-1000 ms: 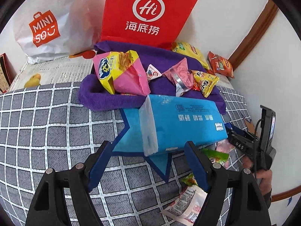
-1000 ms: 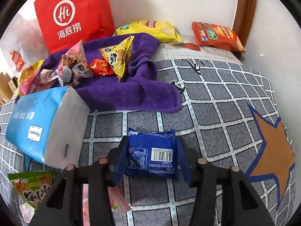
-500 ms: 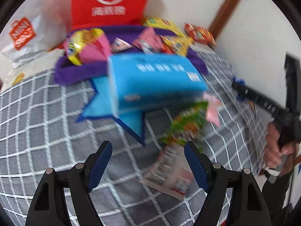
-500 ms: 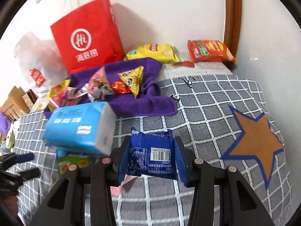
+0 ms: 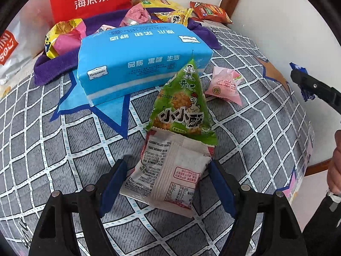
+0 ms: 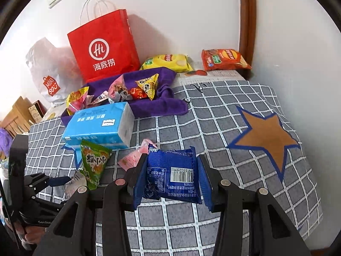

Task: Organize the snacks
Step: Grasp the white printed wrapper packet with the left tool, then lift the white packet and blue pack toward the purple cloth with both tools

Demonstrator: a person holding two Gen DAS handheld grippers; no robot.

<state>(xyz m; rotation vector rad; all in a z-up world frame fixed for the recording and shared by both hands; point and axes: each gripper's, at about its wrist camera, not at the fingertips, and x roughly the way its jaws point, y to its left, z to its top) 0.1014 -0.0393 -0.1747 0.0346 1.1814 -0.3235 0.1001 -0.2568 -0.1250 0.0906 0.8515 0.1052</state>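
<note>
My right gripper (image 6: 171,181) is clamped on a blue packet (image 6: 173,180), held above the checked bedcover (image 6: 223,115). My left gripper (image 5: 168,181), fingers apart, straddles a white sachet (image 5: 170,170) lying on the cover near its front edge, touching a green pack (image 5: 183,104) beside the tissue pack (image 5: 140,57).

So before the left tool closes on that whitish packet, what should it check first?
1. White packet lies between the left tool's fingers: ok.
2. Left tool open wide enough to span it: ok.
3. Green triangular snack clear of the packet: not ok, its bottom edge overlaps the packet's top.
4. Right tool has a firm hold on the blue packet: ok, shut on both sides.
5. Fingertips low enough to touch the bedspread: cannot tell.
</note>
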